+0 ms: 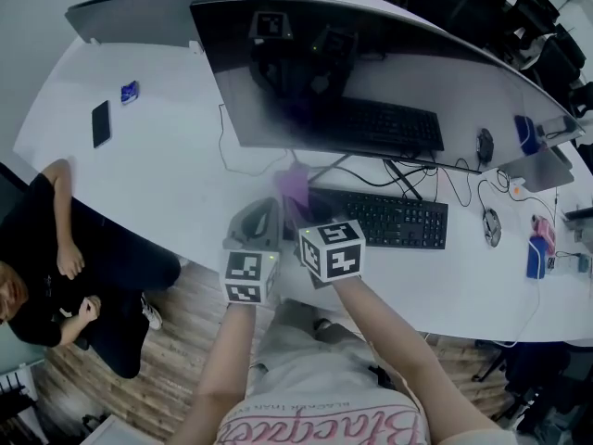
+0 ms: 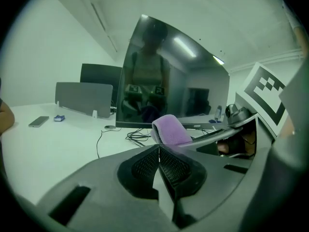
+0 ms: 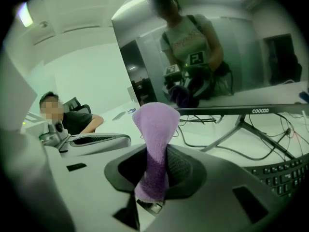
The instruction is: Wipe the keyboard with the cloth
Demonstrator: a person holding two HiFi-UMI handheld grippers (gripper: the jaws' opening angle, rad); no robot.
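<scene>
Right gripper view, centre frame: right gripper point(image 3: 153, 170) jaws clamped on the purple cloth point(image 3: 155, 129), and a folded tuft stands up past the tips. Cloth looks soft, light and limp; likely to bunch and drag, so pinching a gathered fold seems the sound hold. Left gripper point(image 2: 158, 153), lower centre of its view: jaws pressed together, nothing between them. Beyond, cloth sits by the left end of the keyboard point(image 1: 389, 219); contact unclear. Monitor point(image 1: 371, 72) behind.

Head view steeply down — monitor point(image 1: 371, 72) shared
</scene>
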